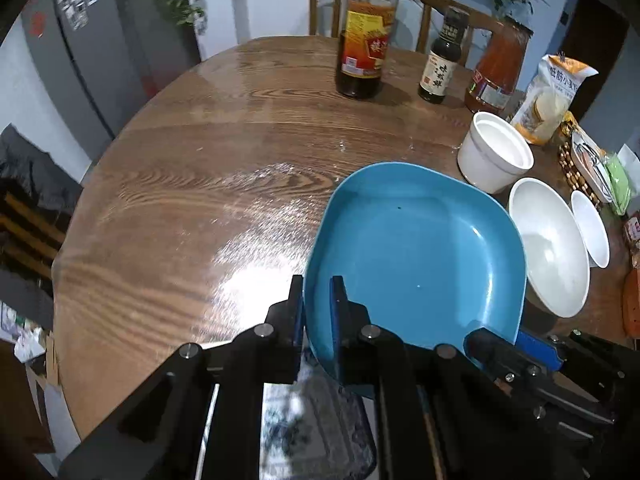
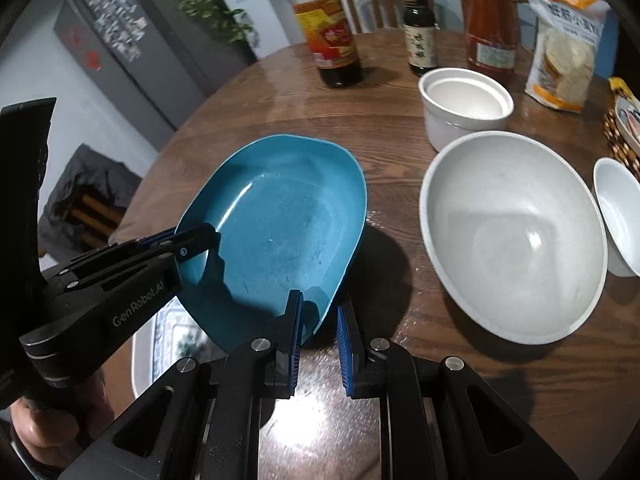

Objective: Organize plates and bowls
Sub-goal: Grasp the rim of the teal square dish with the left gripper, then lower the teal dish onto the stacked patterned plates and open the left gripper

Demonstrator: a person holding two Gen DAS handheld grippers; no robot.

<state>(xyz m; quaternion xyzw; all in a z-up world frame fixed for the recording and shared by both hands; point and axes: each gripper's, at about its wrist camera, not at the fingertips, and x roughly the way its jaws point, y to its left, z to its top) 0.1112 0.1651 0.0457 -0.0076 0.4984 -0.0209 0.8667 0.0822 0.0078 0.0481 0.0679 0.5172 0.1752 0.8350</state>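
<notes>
1. Blue plate (image 2: pixel 280 232) hangs tilted above the wooden table (image 1: pixel 180 184), just left of the large white bowl (image 2: pixel 512 240), its long axis running away from you.
2. Your left gripper (image 1: pixel 318 312) is clamped on its near-left rim.
3. Your right gripper (image 2: pixel 318 344) straddles the near-right rim, fingers apart.

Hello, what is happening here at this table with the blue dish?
A person holds a gripper in each hand, and both work on the square blue plastic plate. The left gripper is shut on its near rim, and the right gripper straddles another edge, not fully closed. The plate is tilted above the round wooden table. Beside it sit a large white bowl, a small white bowl and a white ceramic pot.
</notes>
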